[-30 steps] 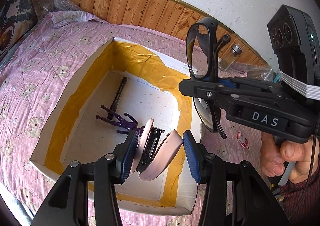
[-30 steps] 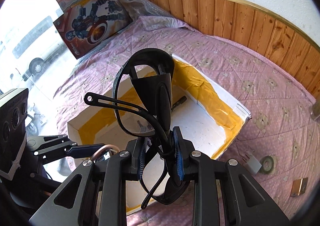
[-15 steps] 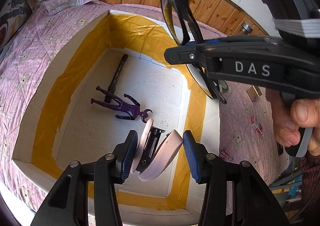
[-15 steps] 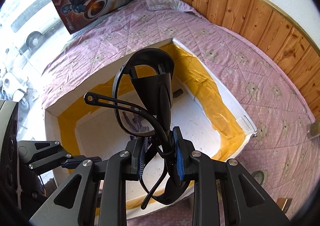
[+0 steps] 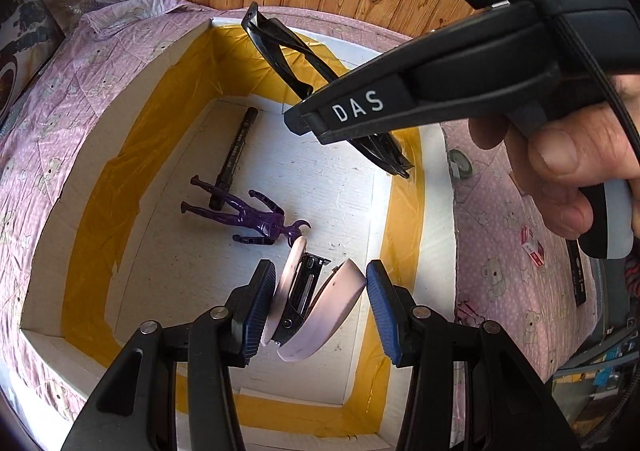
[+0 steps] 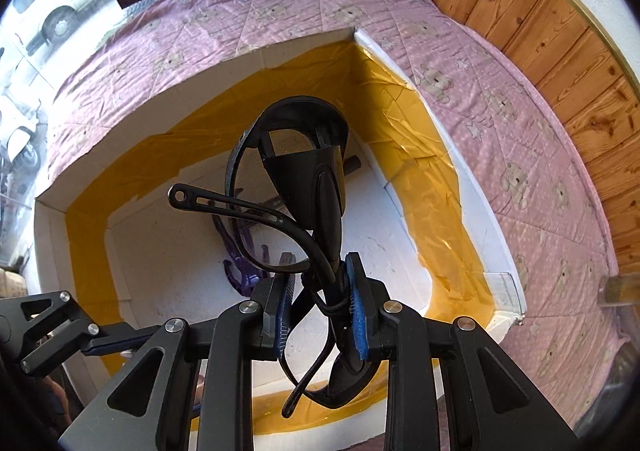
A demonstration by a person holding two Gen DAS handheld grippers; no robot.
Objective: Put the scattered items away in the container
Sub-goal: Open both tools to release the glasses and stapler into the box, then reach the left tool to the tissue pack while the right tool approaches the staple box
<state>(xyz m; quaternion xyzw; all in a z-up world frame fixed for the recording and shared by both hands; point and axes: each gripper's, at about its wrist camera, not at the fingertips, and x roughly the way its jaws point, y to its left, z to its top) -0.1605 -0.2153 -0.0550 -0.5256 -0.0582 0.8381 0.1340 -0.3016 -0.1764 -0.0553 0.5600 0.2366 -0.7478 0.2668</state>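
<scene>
Black glasses (image 6: 304,187) centre frame, pinched in right gripper (image 6: 320,307), hanging over white box (image 5: 436,179) with yellow-taped walls. Pink stapler (image 5: 312,303) lower centre, between left gripper (image 5: 320,307) pads, right pad barely apart. Purple figure (image 5: 252,217), black marker (image 5: 236,155) on box floor. Pink quilt (image 6: 500,155) around.

Glossy black plastic glasses (image 6: 320,191); glossy-taped white box (image 5: 436,187).
</scene>
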